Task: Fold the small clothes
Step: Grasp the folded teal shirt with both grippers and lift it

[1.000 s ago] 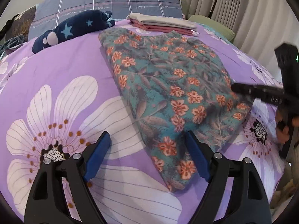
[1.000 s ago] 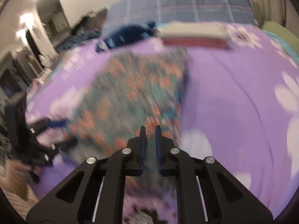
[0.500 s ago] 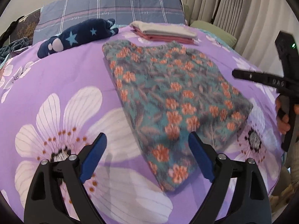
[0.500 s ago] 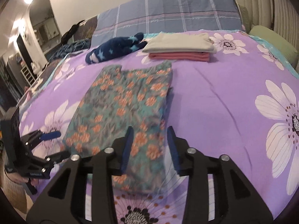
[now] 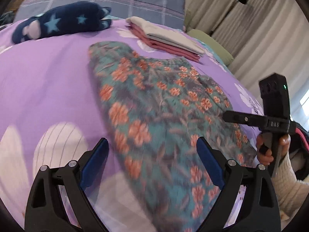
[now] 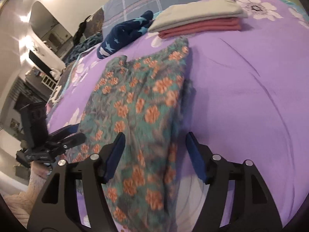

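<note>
Left wrist view: my left tool [image 5: 152, 160] jaws wide apart, nothing between pads, above near end of floral garment [image 5: 164, 119] lying flat on purple flowered bedspread [image 5: 48, 89]. Right tool [image 5: 227, 117] at right edge, "DAS" lettering on its body, my hand [image 5: 270, 148] around handle. Folded stack [image 5: 166, 38] and star-print navy item [image 5: 58, 22] beyond.

Right wrist view: right tool [image 6: 154, 152] jaws just opening, apart, straddling garment's near right edge [image 6: 135, 119] without pressing. Left tool [image 6: 75, 135] at left. No other writing readable.
</note>
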The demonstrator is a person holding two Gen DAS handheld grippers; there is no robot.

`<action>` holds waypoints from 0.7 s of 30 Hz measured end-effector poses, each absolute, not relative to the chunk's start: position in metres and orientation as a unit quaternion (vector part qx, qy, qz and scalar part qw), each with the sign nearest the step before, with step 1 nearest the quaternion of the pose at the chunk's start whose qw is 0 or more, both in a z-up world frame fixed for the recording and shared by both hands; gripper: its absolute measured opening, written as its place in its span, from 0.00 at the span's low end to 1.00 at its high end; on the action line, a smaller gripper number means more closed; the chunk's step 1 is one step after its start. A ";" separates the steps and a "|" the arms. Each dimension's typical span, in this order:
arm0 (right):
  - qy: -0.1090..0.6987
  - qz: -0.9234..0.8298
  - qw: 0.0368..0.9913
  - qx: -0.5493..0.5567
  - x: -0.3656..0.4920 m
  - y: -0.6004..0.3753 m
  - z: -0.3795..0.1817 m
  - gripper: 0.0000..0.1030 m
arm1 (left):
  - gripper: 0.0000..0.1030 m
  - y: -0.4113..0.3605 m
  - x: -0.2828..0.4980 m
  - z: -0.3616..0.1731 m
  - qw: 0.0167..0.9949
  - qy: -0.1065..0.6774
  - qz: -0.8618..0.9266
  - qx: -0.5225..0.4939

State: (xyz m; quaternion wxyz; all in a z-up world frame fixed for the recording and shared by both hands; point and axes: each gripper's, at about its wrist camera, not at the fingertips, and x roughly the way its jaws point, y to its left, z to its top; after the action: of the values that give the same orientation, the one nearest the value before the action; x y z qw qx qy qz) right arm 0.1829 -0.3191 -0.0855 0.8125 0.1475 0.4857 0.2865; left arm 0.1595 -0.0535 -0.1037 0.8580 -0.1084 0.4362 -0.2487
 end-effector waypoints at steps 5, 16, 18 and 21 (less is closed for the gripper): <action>0.498 0.315 0.788 0.178 0.218 -0.313 -0.094 0.65 | 0.90 -0.067 0.197 -0.111 0.848 0.448 -0.266 -0.097; 0.462 0.272 0.838 0.104 0.227 -0.287 -0.079 0.17 | 0.15 -0.088 0.215 -0.087 0.882 0.409 -0.233 -0.017; 0.418 0.268 0.864 0.080 0.208 -0.282 -0.055 0.16 | 0.14 -0.091 0.204 -0.067 0.897 0.377 -0.230 0.003; 0.353 0.268 0.894 0.070 0.181 -0.286 -0.009 0.15 | 0.14 -0.100 0.187 -0.022 0.922 0.310 -0.231 0.036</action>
State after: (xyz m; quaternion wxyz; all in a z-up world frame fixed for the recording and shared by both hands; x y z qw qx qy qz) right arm 0.1811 -0.2864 -0.0089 0.8938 0.0696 0.3527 0.2681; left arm 0.1869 -0.0996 -0.0217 0.9217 0.0361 0.3100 -0.2305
